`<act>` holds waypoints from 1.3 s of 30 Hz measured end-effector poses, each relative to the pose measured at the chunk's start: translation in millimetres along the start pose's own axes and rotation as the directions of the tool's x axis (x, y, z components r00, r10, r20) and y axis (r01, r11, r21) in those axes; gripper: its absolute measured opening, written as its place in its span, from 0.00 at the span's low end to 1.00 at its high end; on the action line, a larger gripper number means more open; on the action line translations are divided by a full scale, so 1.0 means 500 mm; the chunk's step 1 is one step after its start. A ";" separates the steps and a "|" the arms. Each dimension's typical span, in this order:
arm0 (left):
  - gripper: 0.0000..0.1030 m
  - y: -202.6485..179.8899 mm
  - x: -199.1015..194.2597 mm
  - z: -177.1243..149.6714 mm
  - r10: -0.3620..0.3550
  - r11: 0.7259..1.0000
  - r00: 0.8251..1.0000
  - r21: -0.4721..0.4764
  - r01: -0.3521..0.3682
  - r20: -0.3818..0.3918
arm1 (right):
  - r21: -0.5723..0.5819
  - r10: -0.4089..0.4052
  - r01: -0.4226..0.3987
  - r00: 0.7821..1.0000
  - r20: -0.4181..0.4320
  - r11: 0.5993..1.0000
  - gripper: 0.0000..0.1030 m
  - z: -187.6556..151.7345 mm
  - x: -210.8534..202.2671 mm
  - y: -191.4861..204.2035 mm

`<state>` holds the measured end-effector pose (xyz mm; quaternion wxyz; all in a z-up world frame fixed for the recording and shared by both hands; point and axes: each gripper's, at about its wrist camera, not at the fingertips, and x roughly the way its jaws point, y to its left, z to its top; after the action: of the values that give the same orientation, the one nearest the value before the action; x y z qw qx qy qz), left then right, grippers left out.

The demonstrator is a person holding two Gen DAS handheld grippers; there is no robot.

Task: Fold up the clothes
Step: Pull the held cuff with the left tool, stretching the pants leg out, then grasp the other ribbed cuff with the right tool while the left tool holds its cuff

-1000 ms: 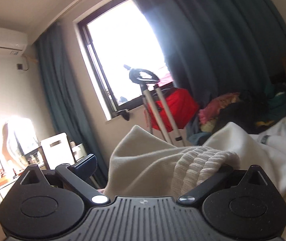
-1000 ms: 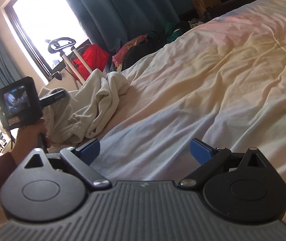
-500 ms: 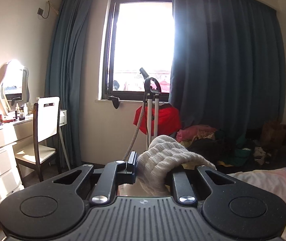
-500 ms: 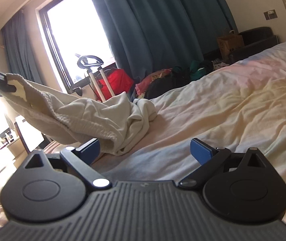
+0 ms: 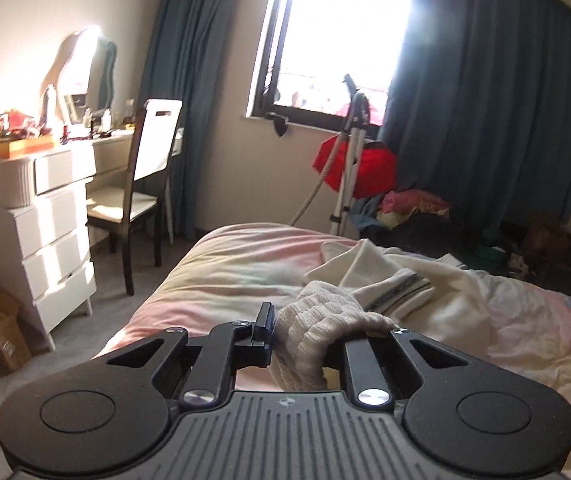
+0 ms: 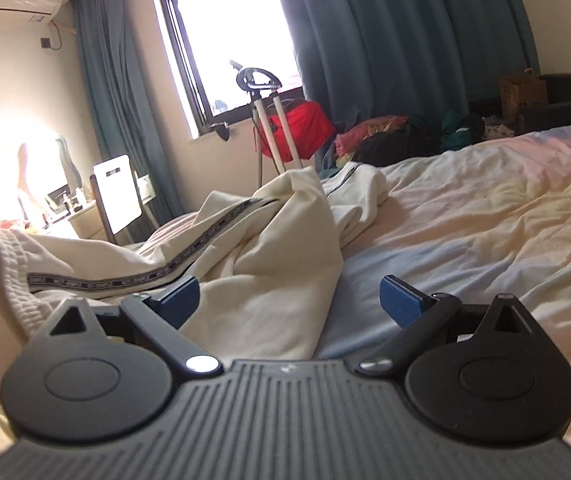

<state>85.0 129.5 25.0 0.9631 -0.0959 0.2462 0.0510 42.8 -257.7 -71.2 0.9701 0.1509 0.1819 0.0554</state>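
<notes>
A cream garment [image 6: 269, 256] with a dark patterned side stripe lies bunched on the bed. My left gripper [image 5: 309, 336] is shut on its ribbed cream waistband [image 5: 317, 320] and holds that end up above the bed's near corner; the rest of the garment [image 5: 425, 280] trails away onto the sheet. My right gripper [image 6: 289, 296] is open, its blue fingertips [image 6: 399, 300] just above the sheet. The garment's folds lie between and just beyond them. The ribbed waistband [image 6: 13, 276] stretches to the left edge of the right wrist view.
The bed [image 6: 485, 216] has a rumpled pale sheet. A white dresser [image 5: 41, 216] and chair [image 5: 145, 176] stand left of the bed. A garment steamer [image 5: 349, 152], a red bag and a clothes pile [image 5: 413, 208] sit under the window by dark curtains.
My left gripper has closed on the ribbed waistband, lifted it and swung back over the bed's corner. The garment has stretched out toward my right gripper, which stays open.
</notes>
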 end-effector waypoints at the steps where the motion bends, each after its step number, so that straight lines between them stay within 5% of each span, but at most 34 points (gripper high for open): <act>1: 0.14 0.033 0.011 -0.009 0.008 1.000 0.999 -0.030 -0.009 -0.031 | 0.001 0.009 -0.009 0.999 -0.033 1.000 0.95 -0.012 0.001 0.011; 3: 0.14 0.096 0.030 -0.028 0.014 0.996 0.996 -0.088 -0.022 -0.091 | -0.007 0.037 -0.039 0.992 -0.120 0.999 0.95 -0.040 0.009 0.034; 6: 0.14 0.138 0.032 -0.062 0.014 0.999 0.992 -0.040 -0.019 -0.123 | -0.047 0.071 -0.085 0.967 -0.245 0.995 0.95 -0.077 0.021 0.071; 8: 0.15 0.130 0.039 -0.075 0.039 0.999 0.990 0.026 -0.036 -0.135 | -0.084 0.085 -0.120 0.936 -0.343 0.989 0.95 -0.102 0.034 0.097; 12: 0.19 0.116 0.060 -0.072 0.065 0.997 0.987 0.043 -0.059 -0.147 | -0.075 0.108 -0.151 0.907 -0.408 0.986 0.95 -0.132 0.054 0.121; 17: 0.19 0.095 0.096 -0.054 0.073 0.997 0.986 0.041 -0.068 -0.149 | 0.017 0.057 -0.055 0.925 -0.375 0.998 0.90 -0.134 0.091 0.091; 24: 0.18 0.075 0.128 -0.054 0.076 0.995 0.980 0.082 -0.062 -0.182 | 0.168 0.132 -0.077 0.929 -0.346 0.983 0.44 -0.142 0.107 0.076; 32: 0.24 0.030 0.129 -0.085 0.078 0.970 0.972 0.243 -0.023 -0.222 | 0.170 0.107 -0.075 0.977 -0.184 0.983 0.28 -0.073 0.045 0.073; 35: 0.37 0.003 0.126 -0.100 0.074 0.946 0.971 0.323 0.003 -0.226 | 0.178 0.075 -0.053 0.990 -0.118 0.983 0.25 -0.041 0.019 0.060; 39: 0.51 -0.074 0.109 -0.147 0.051 0.847 0.983 0.529 0.052 -0.179 | 0.145 0.001 0.014 0.994 -0.105 0.989 0.24 -0.023 0.010 0.040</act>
<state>103.6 80.5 -58.6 0.9247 0.1700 0.3393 -0.0286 41.9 -234.7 -76.7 0.9458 0.2175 0.2366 0.0466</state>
